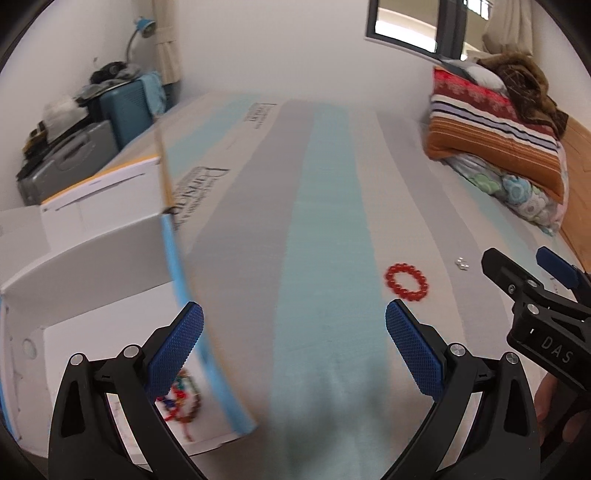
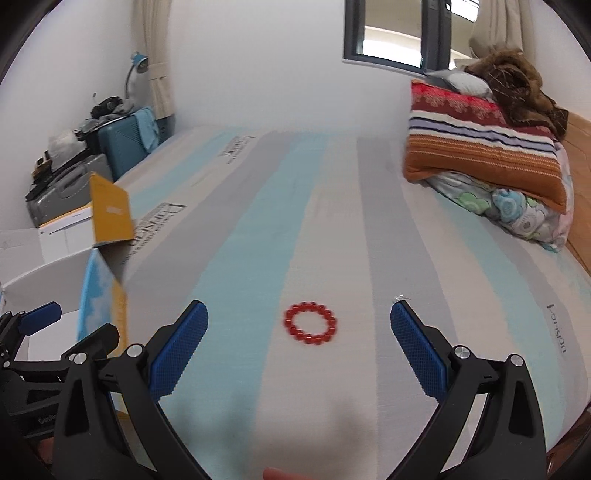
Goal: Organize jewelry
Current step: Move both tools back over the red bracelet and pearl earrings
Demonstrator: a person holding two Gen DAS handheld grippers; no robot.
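Surface was a bed mattress w/ long stripes in grey, pale blue and off-white, printed lettering along some stripes. Red bead bracelet lay flat on an off-white stripe, untouched, ahead of and between the fingers of the right tongs. Right tongs were spread wide, nothing held. In the left wrist view the same bracelet sat to the right of the left tongs, just past its right pad. Left tongs also wide apart and empty, hovering at the edge of an open white box w/ blue trim at the mattress's left side. Inside the box, near the left pad, lay a blurred heap of multi-colour beads, partly hidden by the finger; can't tell the exact pieces. Small clear/silver item rested on the mattress beyond the bracelet, too small to identify; in the right view it showed just at the tip of the right pad.

Room: white walls, dark-framed window at the far end, curtains both sides. Folded striped blankets and floral bedding stacked at the right, against a wooden board. Far left corner: teal suitcase, grey case, clutter on top, blue desk lamp. A yellow box flap stood up in the right view.
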